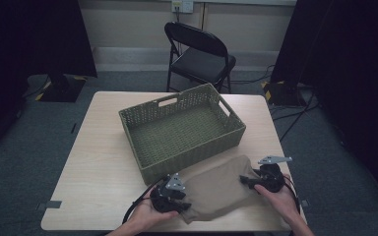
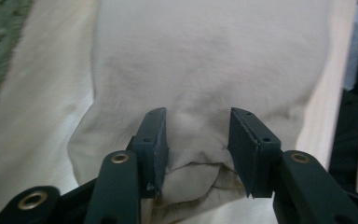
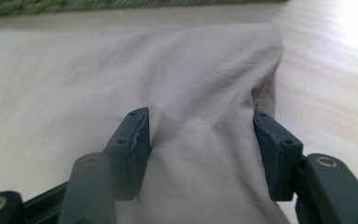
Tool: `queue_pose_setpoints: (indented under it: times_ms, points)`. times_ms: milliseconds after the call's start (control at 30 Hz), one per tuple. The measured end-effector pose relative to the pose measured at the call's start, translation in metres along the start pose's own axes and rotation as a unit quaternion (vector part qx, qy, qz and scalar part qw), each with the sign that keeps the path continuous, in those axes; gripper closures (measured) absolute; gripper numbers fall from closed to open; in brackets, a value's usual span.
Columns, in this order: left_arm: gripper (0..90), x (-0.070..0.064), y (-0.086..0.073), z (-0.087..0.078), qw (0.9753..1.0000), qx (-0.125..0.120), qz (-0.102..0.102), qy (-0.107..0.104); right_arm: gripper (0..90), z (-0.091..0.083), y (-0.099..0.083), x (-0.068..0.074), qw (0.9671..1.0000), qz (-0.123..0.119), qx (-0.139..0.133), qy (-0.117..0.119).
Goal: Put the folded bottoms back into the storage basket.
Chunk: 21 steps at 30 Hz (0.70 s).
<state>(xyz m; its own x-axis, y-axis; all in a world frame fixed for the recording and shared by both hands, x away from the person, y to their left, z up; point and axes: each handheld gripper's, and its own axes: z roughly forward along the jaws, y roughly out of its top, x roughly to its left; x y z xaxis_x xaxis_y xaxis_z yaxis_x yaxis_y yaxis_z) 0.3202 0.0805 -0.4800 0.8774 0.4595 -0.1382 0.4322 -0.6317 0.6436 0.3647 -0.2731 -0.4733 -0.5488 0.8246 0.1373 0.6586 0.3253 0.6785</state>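
Both grippers point(image 1: 184, 204) point(image 1: 243, 181) open astride beige cloth point(image 1: 216, 189); basket point(image 1: 182, 130) behind.

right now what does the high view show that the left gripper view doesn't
High view alone: the woven green basket, a black folding chair behind the table, both hands, and the right tongs at the cloth's far end. Left gripper view alone: the left tongs close up, jaws apart astride a bunched fold. Shared: the beige cloth and the tabletop.
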Motion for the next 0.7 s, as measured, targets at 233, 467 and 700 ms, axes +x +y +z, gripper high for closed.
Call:
queue_pose_setpoints:
  times_ms: [233, 467, 700]
  points:
    - [57.4, 0.012, -0.002, -0.005, 0.9996, 0.009, 0.002, 0.027, 35.6, -0.018, 0.003, -0.007, 0.9991, 0.021, -0.037, -0.009]
    - [57.4, 0.020, -0.003, -0.007, 0.9997, 0.009, -0.004, 0.024, 32.4, 0.007, 0.012, -0.015, 0.9997, 0.014, -0.015, -0.009]
    - [56.6, 0.019, -0.003, -0.006, 0.9996, 0.009, -0.008, 0.025, 26.3, 0.018, 0.006, -0.009, 0.9999, -0.010, 0.003, -0.005]
